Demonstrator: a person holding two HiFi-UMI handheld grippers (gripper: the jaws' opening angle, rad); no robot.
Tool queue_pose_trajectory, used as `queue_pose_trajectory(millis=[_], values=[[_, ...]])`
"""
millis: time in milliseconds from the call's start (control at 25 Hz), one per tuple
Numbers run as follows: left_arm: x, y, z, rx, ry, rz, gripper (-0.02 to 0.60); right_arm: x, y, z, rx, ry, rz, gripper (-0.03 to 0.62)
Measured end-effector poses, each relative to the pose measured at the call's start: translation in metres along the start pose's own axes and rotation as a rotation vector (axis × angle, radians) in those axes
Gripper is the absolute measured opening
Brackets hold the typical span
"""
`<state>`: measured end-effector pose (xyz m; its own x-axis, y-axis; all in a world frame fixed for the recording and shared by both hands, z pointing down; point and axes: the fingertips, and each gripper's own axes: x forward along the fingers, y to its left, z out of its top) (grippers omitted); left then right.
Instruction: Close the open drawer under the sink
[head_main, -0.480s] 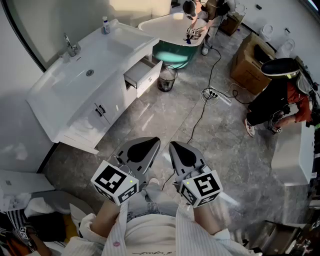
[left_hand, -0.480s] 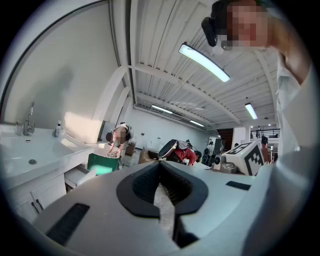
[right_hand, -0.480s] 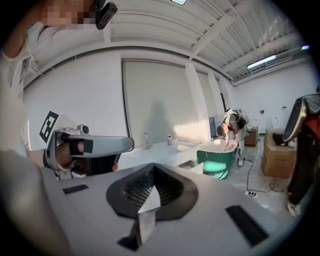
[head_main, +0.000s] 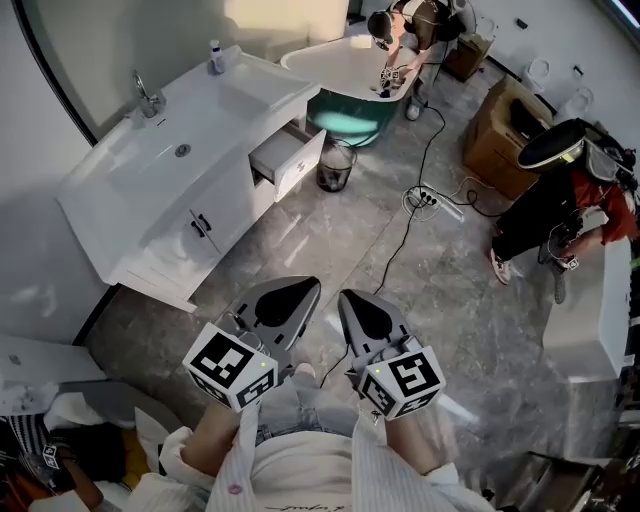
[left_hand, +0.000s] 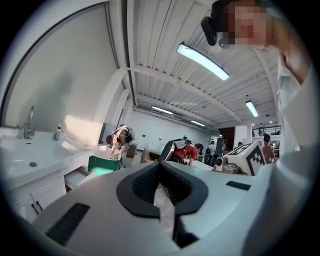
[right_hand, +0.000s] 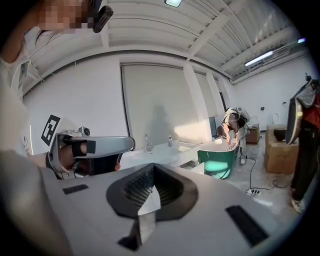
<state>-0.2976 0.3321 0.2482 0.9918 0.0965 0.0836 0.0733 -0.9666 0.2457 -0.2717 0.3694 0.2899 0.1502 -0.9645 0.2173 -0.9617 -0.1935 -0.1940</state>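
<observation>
Left tongs (head_main: 303, 287): jaws pressed together, nothing held, low before the person's waist.
Right tongs (head_main: 348, 299): jaws likewise together, empty, just beside the left pair.
Drawer (head_main: 287, 160): pulled open at the vanity's far end, beyond the sink (head_main: 181, 150), well apart from both tongs.
Bin (head_main: 336, 166): on the floor (head_main: 330, 240), just beside the drawer.

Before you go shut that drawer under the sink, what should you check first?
1. Drawer open: ok, the drawer sticks out of the cabinet under the sink.
2. Fingers free: ok, the left gripper and right gripper are shut on nothing.
3. Drawer within reach: not ok, both grippers are far back from it.
4. Way there: ok, bare floor; the cable lies off to the right.
5. Drawer's inside clear: cannot tell.
</observation>
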Motion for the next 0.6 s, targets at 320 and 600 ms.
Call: queue_pose_trajectory(millis=[320, 600], values=[[0.013, -0.006, -0.001, 0.011, 0.0, 0.002, 0.015, -0.009, -0.011, -0.003, 0.004, -0.002, 0.001, 0.009], [0.033, 0.015, -0.002, 0.011, 0.002, 0.002, 0.017, 0.015, -0.027, -0.001, 0.001, 0.002, 0.013, 0.009]])
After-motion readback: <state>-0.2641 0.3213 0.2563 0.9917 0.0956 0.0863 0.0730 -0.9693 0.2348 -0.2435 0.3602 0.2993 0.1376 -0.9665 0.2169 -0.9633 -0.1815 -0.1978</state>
